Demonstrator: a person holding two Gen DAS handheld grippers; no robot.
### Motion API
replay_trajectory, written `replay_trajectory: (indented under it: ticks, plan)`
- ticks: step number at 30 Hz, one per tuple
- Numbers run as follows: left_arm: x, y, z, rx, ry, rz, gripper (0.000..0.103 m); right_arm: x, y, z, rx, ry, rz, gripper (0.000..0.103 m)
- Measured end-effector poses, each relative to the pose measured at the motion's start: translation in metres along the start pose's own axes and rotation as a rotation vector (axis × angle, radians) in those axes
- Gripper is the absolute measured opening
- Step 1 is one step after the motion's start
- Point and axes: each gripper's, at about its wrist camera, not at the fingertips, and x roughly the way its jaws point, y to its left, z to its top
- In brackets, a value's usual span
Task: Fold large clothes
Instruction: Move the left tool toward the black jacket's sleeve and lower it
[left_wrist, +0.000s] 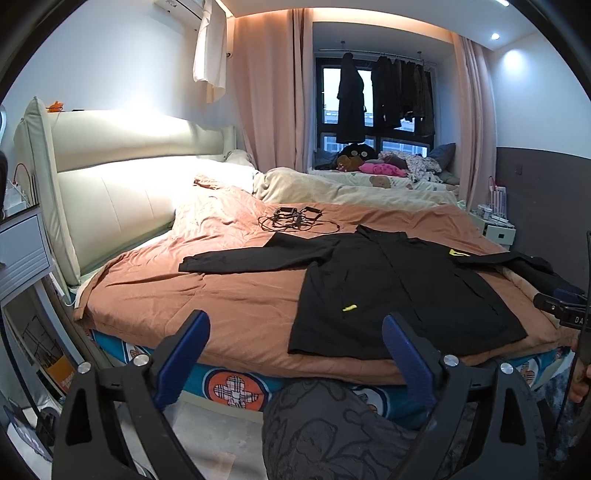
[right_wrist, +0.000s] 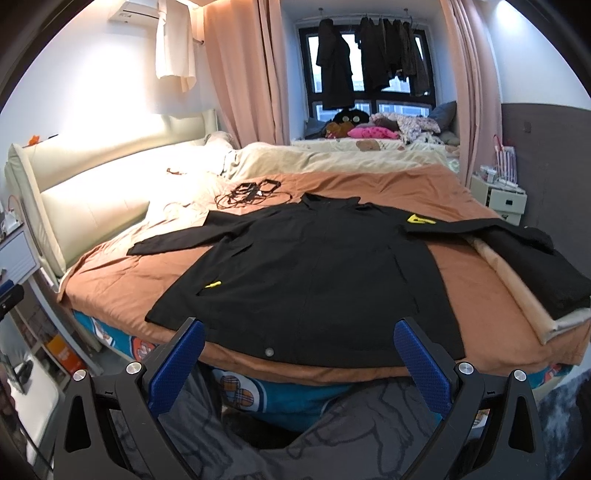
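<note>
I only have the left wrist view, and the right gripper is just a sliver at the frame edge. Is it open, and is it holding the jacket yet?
Observer: The right gripper is open and holds nothing; its fingers frame the near hem of the black jacket.
Operator: What's the dark mass at the bed's right edge?
Observer: A folded dark garment, lying apart from the jacket's body; one sleeve runs toward it.
Operator: Anything on that hem?
Observer: A round snap, just inside the left finger.

The black jacket (left_wrist: 399, 291) has its right sleeve end hidden under folded dark clothes (right_wrist: 535, 269).
</note>
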Motion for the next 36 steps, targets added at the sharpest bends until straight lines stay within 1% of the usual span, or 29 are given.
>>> replay_trajectory:
  ticks: [2,7,9,12,15,18,19,20,21,23,24,26,30,32,33,35,36]
  plan:
    - [0.012,0.002,0.005,0.005,0.011,0.013,0.097,0.012,-0.003,0.005,0.005,0.013,0.0,0.103]
    - [0.048,0.014,0.015,-0.023,0.05,0.014,0.097,0.042,-0.007,0.022,0.002,0.038,-0.011,0.103]
    - [0.069,0.021,0.021,-0.044,0.073,0.016,0.097,0.055,-0.008,0.031,0.003,0.046,-0.01,0.103]
    - [0.092,0.032,0.027,-0.077,0.094,-0.003,0.097,0.075,-0.01,0.044,0.003,0.056,-0.009,0.103]
    - [0.12,0.046,0.036,-0.103,0.112,0.021,0.097,0.098,-0.012,0.058,0.0,0.067,-0.005,0.103]
    - [0.144,0.059,0.043,-0.134,0.128,0.017,0.097,0.119,-0.012,0.069,-0.01,0.08,-0.005,0.103]
    - [0.151,0.063,0.045,-0.142,0.131,0.02,0.095,0.129,-0.013,0.073,-0.008,0.087,0.0,0.101]
    - [0.159,0.067,0.047,-0.149,0.135,0.024,0.093,0.137,-0.011,0.078,-0.006,0.092,0.005,0.096]
    - [0.168,0.072,0.05,-0.157,0.143,0.028,0.092,0.145,-0.011,0.081,-0.004,0.101,0.011,0.094]
    - [0.185,0.08,0.054,-0.175,0.16,0.03,0.084,0.164,-0.009,0.089,-0.007,0.119,0.013,0.091]
    - [0.196,0.086,0.056,-0.19,0.172,0.032,0.081,0.172,-0.008,0.092,-0.01,0.123,0.009,0.091]
    - [0.213,0.095,0.059,-0.209,0.19,0.032,0.074,0.19,-0.006,0.098,-0.013,0.138,0.003,0.086]
    - [0.253,0.116,0.066,-0.266,0.226,0.032,0.069,0.222,-0.001,0.11,0.01,0.173,0.029,0.084]
    - [0.271,0.126,0.068,-0.289,0.243,0.031,0.064,0.239,0.003,0.117,0.013,0.188,0.03,0.082]
    - [0.281,0.132,0.069,-0.307,0.256,0.029,0.063,0.246,0.004,0.119,0.015,0.195,0.033,0.08]
    - [0.299,0.144,0.068,-0.339,0.279,0.022,0.061,0.266,0.007,0.127,0.027,0.225,0.048,0.068]
    - [0.31,0.15,0.068,-0.354,0.29,0.023,0.061,0.272,0.008,0.128,0.03,0.236,0.054,0.066]
